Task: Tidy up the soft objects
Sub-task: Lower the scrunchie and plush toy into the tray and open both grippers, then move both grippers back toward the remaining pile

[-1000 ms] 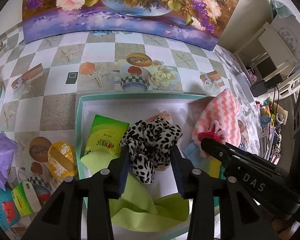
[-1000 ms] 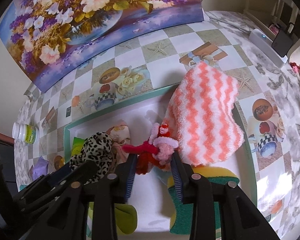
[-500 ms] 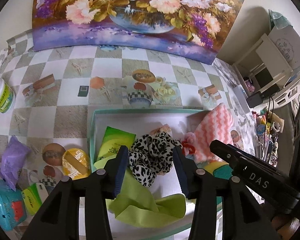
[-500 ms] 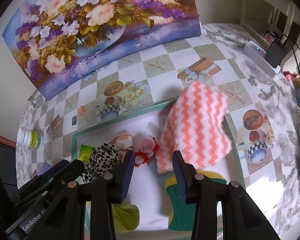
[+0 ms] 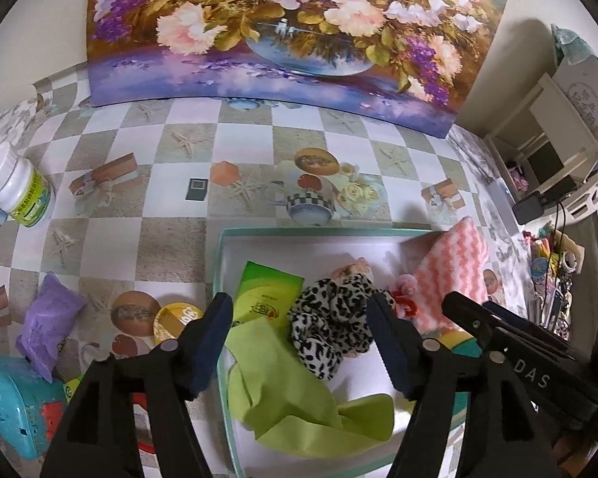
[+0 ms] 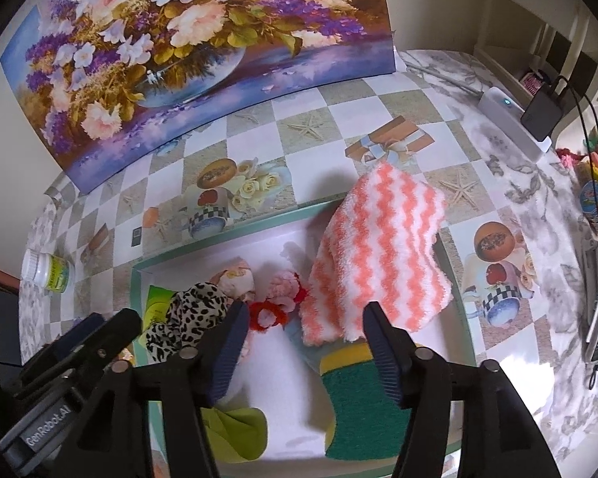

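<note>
A shallow white box with a teal rim (image 5: 218, 263) sits on the table's checkered oilcloth. Inside, near its back wall, lies a puffy leopard-print scrunchie (image 5: 331, 318) on a smooth lime cloth (image 5: 283, 390). Just beside it is a fuzzy red and pink scrunchie (image 6: 273, 310). A fluffy pink zigzag towel (image 6: 382, 255) drapes over the box's right corner, above a rough green sponge (image 6: 355, 410). The left gripper (image 5: 303, 342) and right gripper (image 6: 305, 348) hover above with jaws opening, gripping nothing.
</note>
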Tool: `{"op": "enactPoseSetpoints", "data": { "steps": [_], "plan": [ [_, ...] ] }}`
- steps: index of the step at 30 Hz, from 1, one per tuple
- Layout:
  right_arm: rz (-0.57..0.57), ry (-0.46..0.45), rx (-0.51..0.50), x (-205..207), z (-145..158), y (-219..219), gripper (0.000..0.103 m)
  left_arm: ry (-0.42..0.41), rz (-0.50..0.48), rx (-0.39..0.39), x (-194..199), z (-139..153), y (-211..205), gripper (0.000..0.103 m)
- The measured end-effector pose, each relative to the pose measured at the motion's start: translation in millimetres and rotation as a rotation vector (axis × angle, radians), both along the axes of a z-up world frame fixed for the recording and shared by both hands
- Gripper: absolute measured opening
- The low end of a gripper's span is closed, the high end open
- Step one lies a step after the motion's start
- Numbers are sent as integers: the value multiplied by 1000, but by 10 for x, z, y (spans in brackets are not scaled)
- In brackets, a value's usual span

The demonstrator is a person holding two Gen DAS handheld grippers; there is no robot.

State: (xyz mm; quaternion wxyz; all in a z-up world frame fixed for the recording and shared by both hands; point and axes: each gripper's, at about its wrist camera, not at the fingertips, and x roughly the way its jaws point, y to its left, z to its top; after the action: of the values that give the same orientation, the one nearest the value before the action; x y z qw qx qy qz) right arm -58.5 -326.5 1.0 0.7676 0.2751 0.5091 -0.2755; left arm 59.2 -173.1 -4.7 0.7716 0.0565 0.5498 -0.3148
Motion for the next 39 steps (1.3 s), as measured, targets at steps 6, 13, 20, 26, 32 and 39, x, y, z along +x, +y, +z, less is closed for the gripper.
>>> {"op": "enactPoseSetpoints", "data": {
  "steps": [6, 13, 20, 26, 32, 39],
  "plan": [
    [-6, 28, -30, -2, -21, -14, 84, -36, 29, 26, 55, -15, 51, 80],
    [-15, 44, -63, -9, -20, -20, 103, -52, 81, 50, 148, -71, 147, 93],
    [-2, 48, -64, 21, -26, 8, 103, -67, 126, 62, 224, -110, 242, 101],
    [-4, 61, -76, 22, 2, 47, 103, -62, 122, 82, 241, -140, 256, 101],
    [12, 39, -67, 26, 71, 181, 103, -66, 105, 117, 212, -137, 275, 101],
    [27, 48, -102, -17, 157, 374, 103, -83, 97, 144, 147, -66, 397, 101]
  ]
}}
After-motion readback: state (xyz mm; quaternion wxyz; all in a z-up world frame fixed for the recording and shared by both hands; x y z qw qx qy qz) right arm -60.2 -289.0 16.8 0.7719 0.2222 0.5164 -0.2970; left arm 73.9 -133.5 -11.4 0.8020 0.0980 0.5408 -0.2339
